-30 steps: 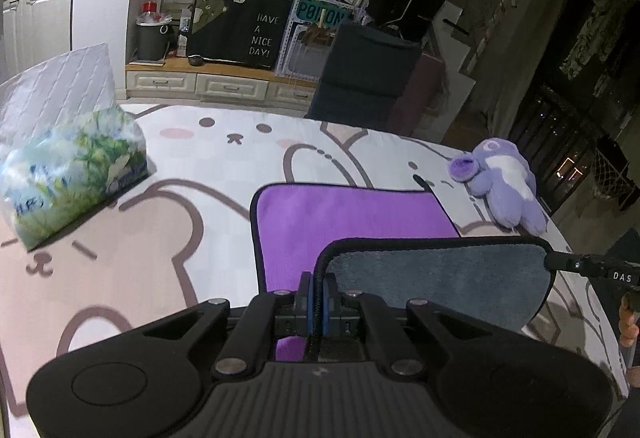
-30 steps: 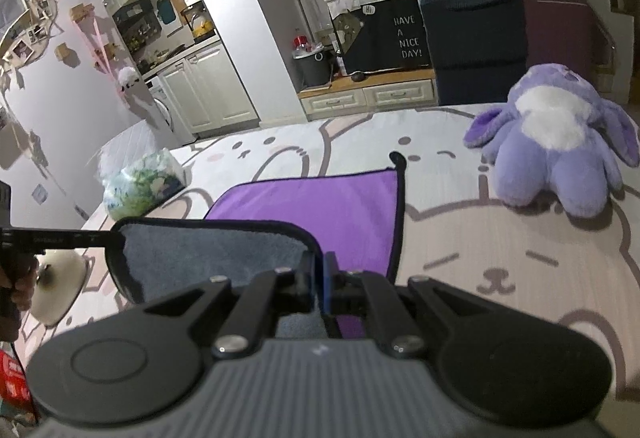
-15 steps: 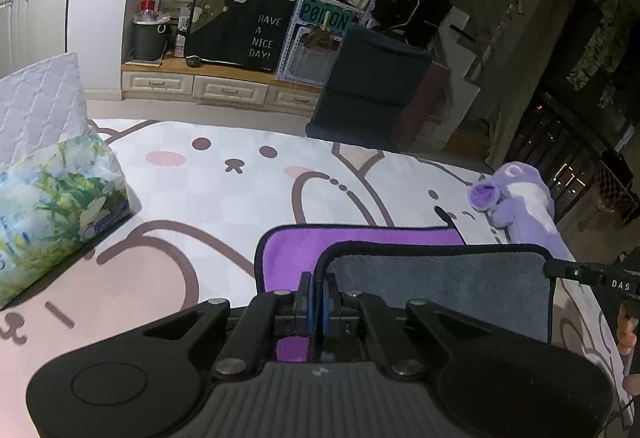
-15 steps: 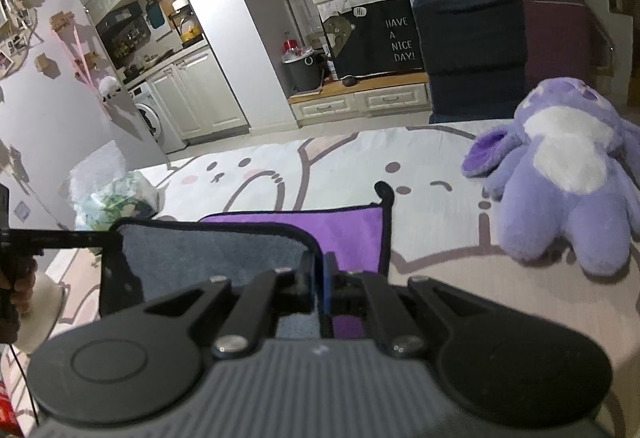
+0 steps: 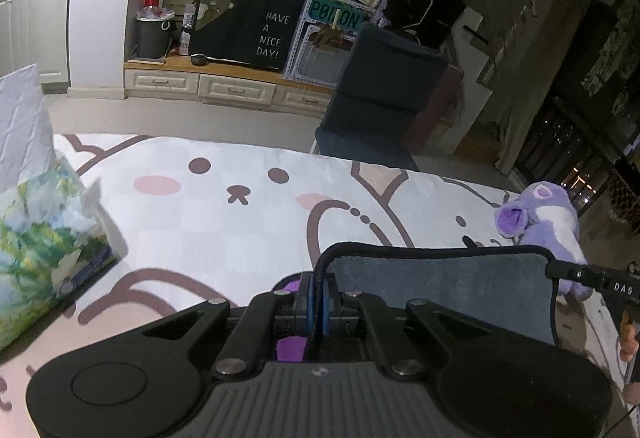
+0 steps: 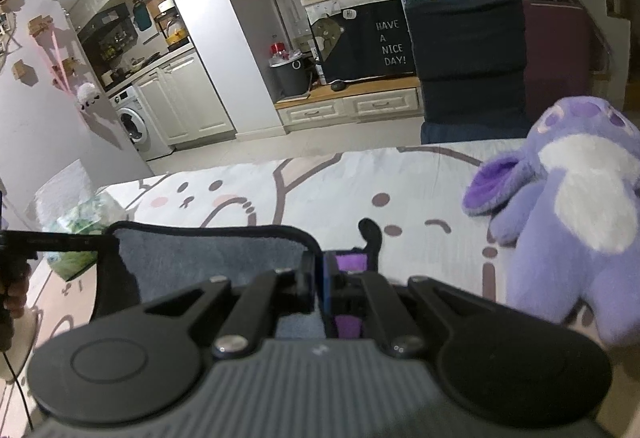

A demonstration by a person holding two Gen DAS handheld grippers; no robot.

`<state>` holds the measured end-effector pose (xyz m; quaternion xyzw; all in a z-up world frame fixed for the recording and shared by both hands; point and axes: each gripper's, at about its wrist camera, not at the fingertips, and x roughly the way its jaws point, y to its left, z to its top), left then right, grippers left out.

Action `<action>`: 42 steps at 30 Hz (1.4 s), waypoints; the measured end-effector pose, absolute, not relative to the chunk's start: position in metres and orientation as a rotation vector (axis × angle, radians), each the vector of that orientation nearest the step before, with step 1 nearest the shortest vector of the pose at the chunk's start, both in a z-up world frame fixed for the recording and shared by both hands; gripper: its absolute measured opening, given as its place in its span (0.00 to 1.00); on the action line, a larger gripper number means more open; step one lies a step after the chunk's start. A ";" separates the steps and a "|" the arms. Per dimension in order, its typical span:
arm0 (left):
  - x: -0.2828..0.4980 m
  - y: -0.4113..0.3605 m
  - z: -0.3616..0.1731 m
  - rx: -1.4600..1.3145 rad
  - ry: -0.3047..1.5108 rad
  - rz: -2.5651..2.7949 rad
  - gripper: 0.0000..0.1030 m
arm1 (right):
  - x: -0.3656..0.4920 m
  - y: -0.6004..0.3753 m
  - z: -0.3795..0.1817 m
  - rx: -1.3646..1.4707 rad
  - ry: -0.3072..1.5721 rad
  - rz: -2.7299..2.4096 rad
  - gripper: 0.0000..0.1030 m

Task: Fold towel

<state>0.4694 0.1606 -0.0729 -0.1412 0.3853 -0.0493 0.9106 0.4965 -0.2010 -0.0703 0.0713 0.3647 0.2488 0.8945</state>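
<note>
Two corners of the towel (image 5: 440, 286) are held at once, one by each tool, and the fold turns on how that held edge lies against the layer beneath it.

Left wrist view: the left tool (image 5: 316, 294) is pinched shut on the towel's black-piped corner, the piping running up between the blue pads and curving off toward the plush toy (image 5: 540, 230). From that corner the lifted edge runs straight across toward the toy, grey side facing the camera, and ends at the right tool (image 5: 560, 270), whose tip grips the other corner just in front of the toy. A scrap of the towel's purple face shows below the fingers, so the lower layer lies on the bench (image 5: 240, 214) under and just ahead of the tool. The tissue pack (image 5: 44, 246) sits well away from the toy, on the far side of the left tool.

Right wrist view: the right tool (image 6: 320, 274) is likewise clamped on its corner, close beside the plush toy (image 6: 568, 238). The raised edge stretches away from the toy to the left tool (image 6: 100, 240). Purple cloth and the black hanging loop (image 6: 370, 234) peek out just beyond the fingers, on the toy's side of the grey flap.

My judgement: the long axis of the held edge runs crosswise between the tools, both equally near, and the far edge lies only slightly forward.
</note>
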 end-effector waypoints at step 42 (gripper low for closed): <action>0.474 0.153 -0.081 -0.270 0.896 -0.015 0.85 | 0.507 -0.187 -0.084 0.147 0.832 0.450 0.73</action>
